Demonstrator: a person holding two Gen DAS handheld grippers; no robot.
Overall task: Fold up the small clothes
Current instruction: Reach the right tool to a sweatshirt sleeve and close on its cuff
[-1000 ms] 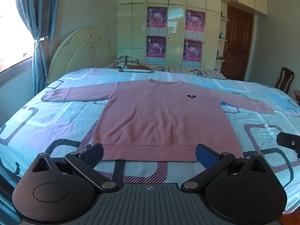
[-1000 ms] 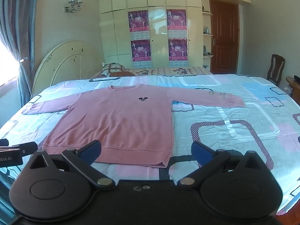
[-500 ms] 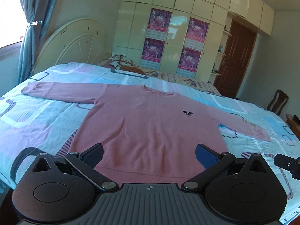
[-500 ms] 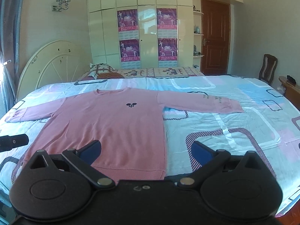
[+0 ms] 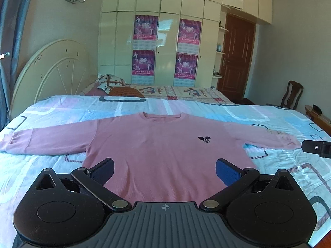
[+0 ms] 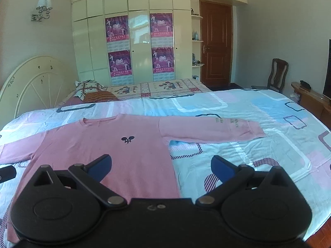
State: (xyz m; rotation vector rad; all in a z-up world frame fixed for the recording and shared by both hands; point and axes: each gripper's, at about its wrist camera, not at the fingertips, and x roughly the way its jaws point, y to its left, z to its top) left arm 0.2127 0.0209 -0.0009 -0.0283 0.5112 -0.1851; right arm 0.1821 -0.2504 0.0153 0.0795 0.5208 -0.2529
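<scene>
A pink long-sleeved sweatshirt [image 5: 157, 144] lies flat and face up on the bed, both sleeves spread out, a small black logo on the chest. It also shows in the right wrist view [image 6: 115, 144]. My left gripper [image 5: 164, 170] is open and empty, hovering above the sweatshirt's lower body. My right gripper [image 6: 161, 168] is open and empty above the sweatshirt's right side edge, with its right finger over bare bedsheet. The hem is hidden behind both grippers.
The bed has a pale blue and pink patterned sheet [image 6: 258, 155]. Pillows [image 5: 111, 84] and a white headboard [image 5: 51, 70] are at the far left. A wardrobe [image 5: 165, 41], a brown door [image 6: 216, 43] and a chair [image 6: 277, 74] stand beyond the bed.
Both grippers have moved forward over the sweatshirt, from the bed's near edge to above its lower body. Both stayed open and empty.
</scene>
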